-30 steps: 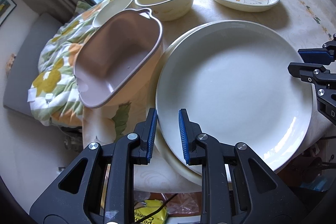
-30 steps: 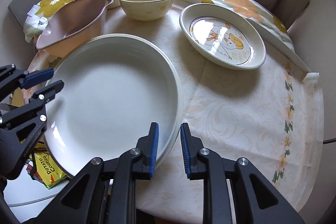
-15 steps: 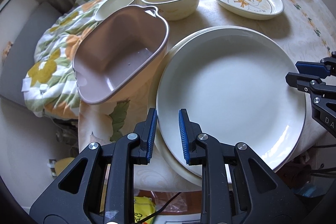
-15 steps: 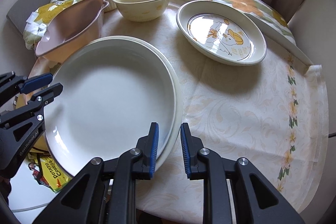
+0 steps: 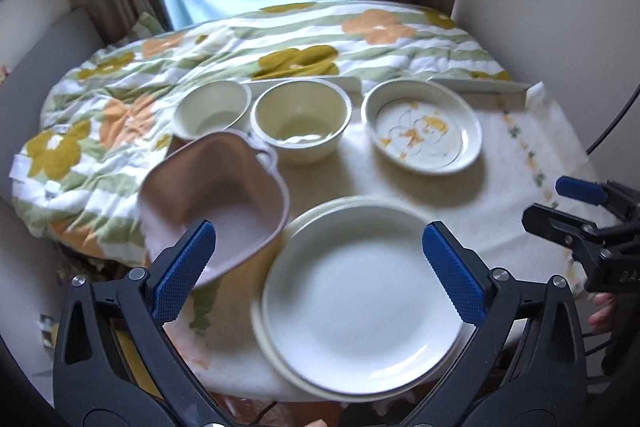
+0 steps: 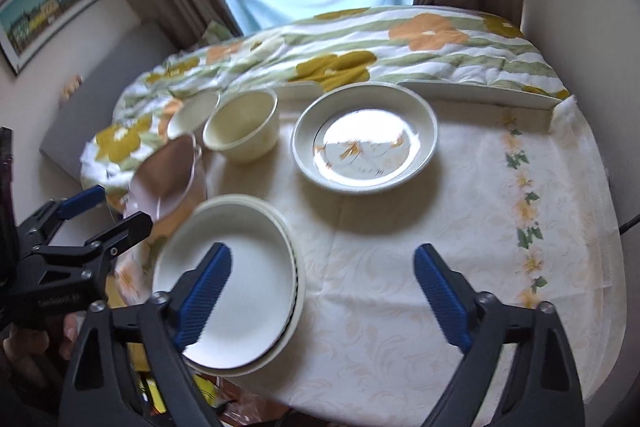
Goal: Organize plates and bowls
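Observation:
Two white plates [image 5: 360, 311] lie stacked at the table's near edge, also in the right wrist view as the plate stack [image 6: 240, 283]. My left gripper [image 5: 318, 229] hovers above the stack, its jaws opening wide with nothing between them. My right gripper [image 6: 324, 251] hangs over the tablecloth beside the stack, jaws also opening and empty. Behind stand a pink dish [image 5: 216, 203], a cream bowl [image 5: 300, 123], a small white bowl [image 5: 212, 111] and a duck-print plate [image 5: 424, 127].
A floral quilt [image 5: 280, 39] covers the bed behind the table, under a curtained window. A white ledge [image 5: 480, 85] runs along the table's back edge. The pink dish overhangs the table's left side. A hand [image 6: 24, 343] holds the left gripper [image 6: 122, 207].
Both pairs of jaws were narrow at the top plate's rim and now stand wide. Both grippers have risen and drawn back from the stack, so more of the room shows.

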Tool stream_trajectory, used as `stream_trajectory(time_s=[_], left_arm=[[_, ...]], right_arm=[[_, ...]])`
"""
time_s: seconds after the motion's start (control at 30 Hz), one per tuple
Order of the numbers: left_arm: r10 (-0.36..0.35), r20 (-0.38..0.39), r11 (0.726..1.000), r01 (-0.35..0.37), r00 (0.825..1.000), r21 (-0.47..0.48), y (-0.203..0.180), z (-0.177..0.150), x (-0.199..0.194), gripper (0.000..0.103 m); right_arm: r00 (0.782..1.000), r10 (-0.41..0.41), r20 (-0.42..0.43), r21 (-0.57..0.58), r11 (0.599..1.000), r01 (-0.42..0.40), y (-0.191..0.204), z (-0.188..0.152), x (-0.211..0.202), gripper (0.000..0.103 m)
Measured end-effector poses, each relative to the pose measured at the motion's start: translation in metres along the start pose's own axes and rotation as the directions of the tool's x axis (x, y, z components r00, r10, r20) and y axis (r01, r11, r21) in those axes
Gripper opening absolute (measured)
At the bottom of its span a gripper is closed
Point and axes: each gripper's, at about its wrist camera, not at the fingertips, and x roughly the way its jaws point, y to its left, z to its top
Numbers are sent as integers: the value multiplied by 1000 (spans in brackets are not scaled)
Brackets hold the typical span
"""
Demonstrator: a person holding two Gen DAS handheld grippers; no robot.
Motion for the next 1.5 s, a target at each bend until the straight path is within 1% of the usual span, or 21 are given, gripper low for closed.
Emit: stream_trajectory(time_s=[0.1,0.17,0.2,0.27,0.33,0.43,0.5,0.57,0.6,0.63,0.67,0.73,0.77,0.87,0.93,1.0,1.07,1.13,1.3,1.4,1.5], left_arm=[[-99,-4,993,98,995,-66,1,24,10,103],[-141,-13,983,139,990,-116,-2,35,19,102],[-165,-21,977,161,986,-143,-5,39,25,102],[-200,-40,963,189,979,-192,-11,45,40,102],[-220,-66,953,200,973,-228,-19,51,59,102],[-205,-112,950,171,972,-260,-29,57,87,101],[-207,-151,944,157,967,-291,-35,59,108,94],[-208,-196,937,138,958,-321,-40,59,130,81],[-205,-215,934,125,955,-335,-43,58,141,77],[-201,-234,931,111,951,-347,-46,57,152,69],[-192,-249,929,94,949,-358,-47,56,161,62],[-175,-273,921,59,946,-386,-48,54,177,55],[-174,-283,913,47,943,-404,-47,52,184,50],[-153,-306,906,9,940,-424,-48,50,198,42],[-140,-317,900,-13,938,-436,-48,49,205,38],[-122,-311,898,-28,942,-439,-47,49,206,32],[-107,-309,899,-41,945,-436,-47,50,207,21],[-116,-298,894,-31,947,-446,-46,51,206,16],[-93,-296,902,-46,951,-430,-50,53,205,16],[-64,-293,914,-62,954,-401,-55,56,199,16],[-47,-274,925,-62,961,-375,-58,61,189,16]], right_arm=[[1000,-2,11,28,1000,2,-19,20,-10,100],[999,-13,-39,20,1000,14,-33,35,-10,100],[999,-23,-45,18,1000,23,-41,44,-9,100],[999,-18,-32,8,1000,18,-56,57,-9,100],[999,-6,-51,-12,1000,5,-71,73,1,100],[993,20,-118,-50,998,-26,-90,92,33,100],[985,62,-162,-65,995,-73,-104,104,58,100],[976,92,-196,-81,991,-109,-114,112,80,97],[969,105,-225,-93,987,-129,-119,116,95,89],[962,116,-246,-104,984,-145,-123,118,106,80],[954,128,-270,-115,980,-164,-126,120,118,76],[941,145,-307,-140,971,-196,-129,121,137,62],[932,158,-327,-152,964,-217,-130,123,146,59],[918,182,-353,-180,949,-258,-132,127,165,52],[910,198,-364,-195,939,-283,-132,130,173,41],[902,217,-372,-212,927,-310,-132,133,179,33],[895,245,-372,-221,913,-342,-131,135,182,29],[892,250,-376,-236,905,-353,-131,136,186,26],[886,250,-391,-268,890,-370,-130,136,192,24],[883,252,-395,-272,886,-374,-131,137,190,24],[889,260,-378,-273,886,-375,-131,138,181,24]])
